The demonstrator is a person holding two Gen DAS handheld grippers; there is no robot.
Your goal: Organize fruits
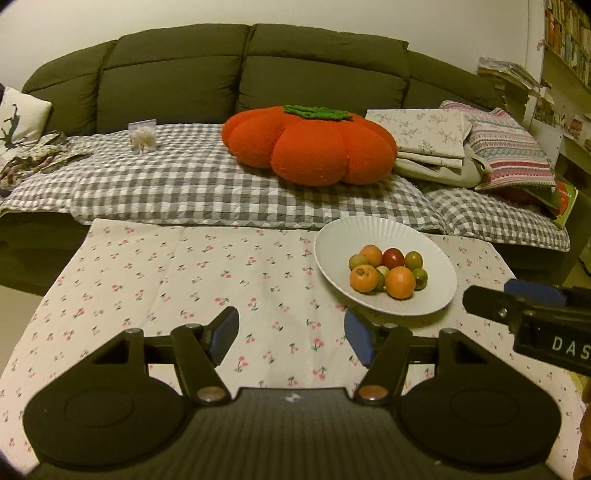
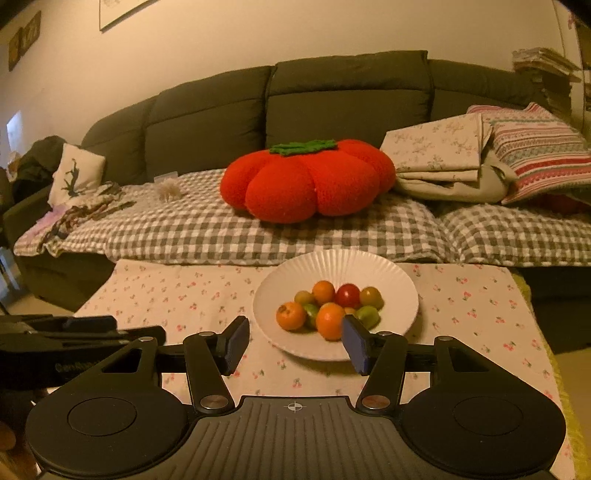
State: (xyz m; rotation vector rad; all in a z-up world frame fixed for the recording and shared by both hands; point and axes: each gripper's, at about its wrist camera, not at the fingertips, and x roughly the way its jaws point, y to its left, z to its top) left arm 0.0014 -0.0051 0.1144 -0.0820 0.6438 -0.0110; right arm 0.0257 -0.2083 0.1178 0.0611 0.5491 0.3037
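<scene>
Looks nearly done: small fruits [image 2: 328, 306], orange, red and green, all heaped in white ribbed plate [image 2: 280, 291] on cherry-print bench [image 2: 177, 291]. No loose fruit on cloth in either view, though far edges possibly hidden. Left tool [image 1: 291, 336] spread wide, empty, just short of plate. Right tool [image 2: 295, 341] also wide, empty, hovering at plate's near rim. Tomato cushion [image 2: 310, 181] on sofa behind, untouched. Left over: maybe sorting by colour.

hidden: small pale fruit [image 1: 384, 271] mostly behind the oranges, kind perhaps unclear | cut off: right gripper [image 1: 517, 295] at frame edge | blurred: bookshelf [image 1: 569, 33] titles unreadable
</scene>
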